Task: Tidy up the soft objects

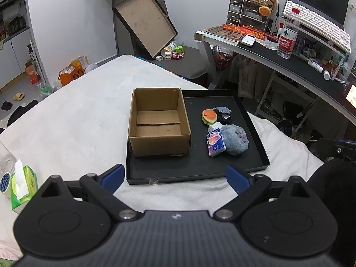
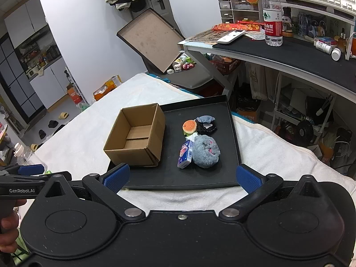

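A black tray (image 1: 195, 169) (image 2: 178, 181) lies on a white-covered bed. On its left part stands an empty cardboard box (image 1: 159, 122) (image 2: 135, 136). To the right lie a burger plush (image 1: 209, 116) (image 2: 189, 126), a dark crumpled soft item (image 1: 223, 114) (image 2: 206, 124), a purple tissue pack (image 1: 215, 142) (image 2: 185, 154) and a grey fluffy ball (image 1: 235, 139) (image 2: 205, 151). My left gripper (image 1: 175, 178) hovers open before the tray's near edge, nothing between its fingers. My right gripper (image 2: 182, 175) is open too, short of the tissue pack and the ball.
A green tissue box (image 1: 23, 187) sits on the bed at the left. A desk (image 1: 289, 55) (image 2: 278, 51) with a water bottle (image 1: 289, 33) (image 2: 272, 13), keyboard and drawers stands to the right. A box lid (image 1: 144, 23) (image 2: 150, 40) leans on the back wall.
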`<action>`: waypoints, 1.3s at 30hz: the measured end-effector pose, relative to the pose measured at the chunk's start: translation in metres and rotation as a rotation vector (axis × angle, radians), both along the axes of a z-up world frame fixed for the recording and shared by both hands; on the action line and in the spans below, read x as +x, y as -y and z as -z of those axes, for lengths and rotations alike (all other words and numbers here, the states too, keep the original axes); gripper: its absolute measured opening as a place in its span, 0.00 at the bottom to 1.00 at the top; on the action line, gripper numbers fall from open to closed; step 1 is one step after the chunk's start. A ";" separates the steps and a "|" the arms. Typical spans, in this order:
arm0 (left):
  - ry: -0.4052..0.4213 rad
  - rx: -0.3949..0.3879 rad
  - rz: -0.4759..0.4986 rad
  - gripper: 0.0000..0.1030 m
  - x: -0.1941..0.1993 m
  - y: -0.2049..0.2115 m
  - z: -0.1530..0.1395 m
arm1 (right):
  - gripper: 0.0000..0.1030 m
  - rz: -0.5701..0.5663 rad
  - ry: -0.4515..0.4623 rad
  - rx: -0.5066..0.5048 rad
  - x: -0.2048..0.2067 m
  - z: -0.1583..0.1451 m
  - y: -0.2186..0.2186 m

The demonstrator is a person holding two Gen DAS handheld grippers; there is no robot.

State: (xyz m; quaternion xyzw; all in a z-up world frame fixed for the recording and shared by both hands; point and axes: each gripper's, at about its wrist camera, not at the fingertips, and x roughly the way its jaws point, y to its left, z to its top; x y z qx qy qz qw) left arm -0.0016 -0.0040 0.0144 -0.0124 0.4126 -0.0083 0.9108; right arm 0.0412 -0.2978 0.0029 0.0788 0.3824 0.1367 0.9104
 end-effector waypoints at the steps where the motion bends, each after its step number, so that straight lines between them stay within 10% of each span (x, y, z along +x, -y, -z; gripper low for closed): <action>1: 0.000 -0.001 0.001 0.94 0.000 0.000 0.000 | 1.00 0.000 0.000 0.000 -0.001 -0.001 -0.002; 39: 0.006 -0.002 0.001 0.94 -0.003 0.001 0.004 | 1.00 0.002 0.009 0.002 -0.002 -0.005 0.001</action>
